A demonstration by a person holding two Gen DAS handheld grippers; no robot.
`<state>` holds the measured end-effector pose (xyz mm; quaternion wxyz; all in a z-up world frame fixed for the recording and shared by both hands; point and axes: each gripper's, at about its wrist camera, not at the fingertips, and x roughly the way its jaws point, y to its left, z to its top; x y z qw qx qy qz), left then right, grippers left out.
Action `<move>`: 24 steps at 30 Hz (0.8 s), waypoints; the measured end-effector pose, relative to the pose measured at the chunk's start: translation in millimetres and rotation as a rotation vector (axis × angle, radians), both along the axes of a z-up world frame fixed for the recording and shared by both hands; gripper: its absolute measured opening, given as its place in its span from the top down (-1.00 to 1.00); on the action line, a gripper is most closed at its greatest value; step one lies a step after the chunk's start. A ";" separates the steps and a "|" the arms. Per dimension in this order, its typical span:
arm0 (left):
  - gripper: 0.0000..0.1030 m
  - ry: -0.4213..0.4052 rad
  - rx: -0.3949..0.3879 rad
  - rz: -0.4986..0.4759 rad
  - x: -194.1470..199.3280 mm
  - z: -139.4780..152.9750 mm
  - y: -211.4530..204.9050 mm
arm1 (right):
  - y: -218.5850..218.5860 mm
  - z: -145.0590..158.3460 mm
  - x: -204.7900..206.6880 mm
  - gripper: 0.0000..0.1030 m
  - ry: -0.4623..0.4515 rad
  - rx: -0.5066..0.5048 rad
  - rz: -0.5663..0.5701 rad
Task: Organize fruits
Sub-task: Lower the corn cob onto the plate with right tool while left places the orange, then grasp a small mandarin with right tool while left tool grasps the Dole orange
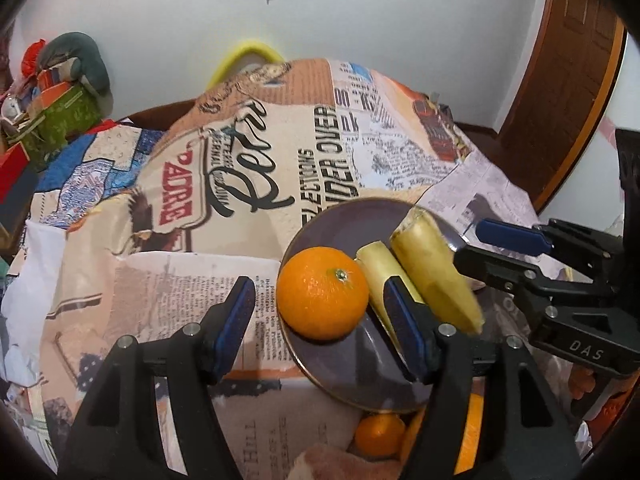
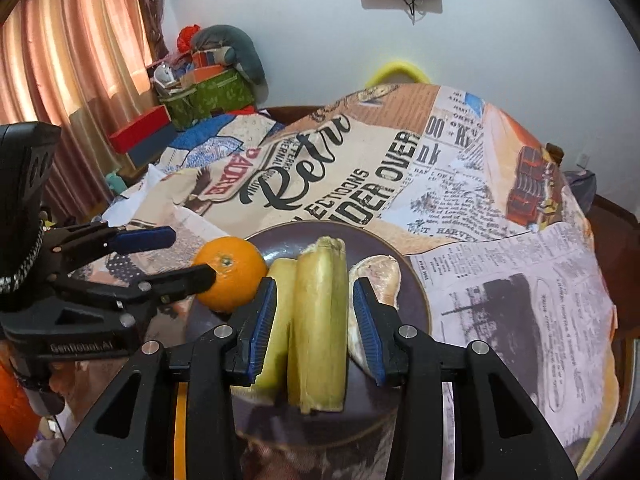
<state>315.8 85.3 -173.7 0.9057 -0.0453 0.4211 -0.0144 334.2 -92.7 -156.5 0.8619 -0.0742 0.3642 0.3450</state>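
Cloth, newsprint-printed, covers surface | white wall behind | left claw spread | right claw pinching yellow stalk

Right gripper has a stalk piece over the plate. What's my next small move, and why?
Probably lower the right gripper straight down, then open. Its pads seem to pinch the yellow-green stalk piece just above the dark plate, roughly over the gap between the second stalk piece and the pale peeled piece.

Shiny dimpled skin on the orange, smooth glossy dark plate, soft printed cloth over the counter, black plastic gripper with ridged blue pads, brown wood door
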 end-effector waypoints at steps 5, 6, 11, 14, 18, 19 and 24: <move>-0.29 -0.038 0.002 0.006 -24.9 20.6 -1.8 | -11.3 12.7 -23.8 0.24 -0.022 0.018 -0.013; -0.29 -0.042 0.001 0.007 -28.9 23.4 -2.4 | -14.2 15.4 -30.7 0.23 -0.030 0.019 -0.017; -0.29 -0.053 0.000 0.008 -54.3 33.4 -7.4 | -25.1 20.6 -55.0 0.22 -0.042 0.026 -0.031; -0.29 -0.060 0.002 0.006 -70.4 36.8 -10.0 | -31.2 20.3 -70.9 0.20 -0.042 0.031 -0.033; -0.33 -0.061 0.005 0.004 -91.2 37.9 -13.1 | -35.2 15.1 -90.7 0.09 -0.047 0.019 -0.043; -0.34 -0.059 0.005 0.003 -95.0 37.4 -13.8 | -36.3 13.4 -93.6 0.09 -0.045 0.018 -0.044; -0.34 -0.039 -0.006 -0.001 -113.5 30.0 -16.9 | -36.4 -3.6 -110.9 0.08 -0.007 0.004 -0.037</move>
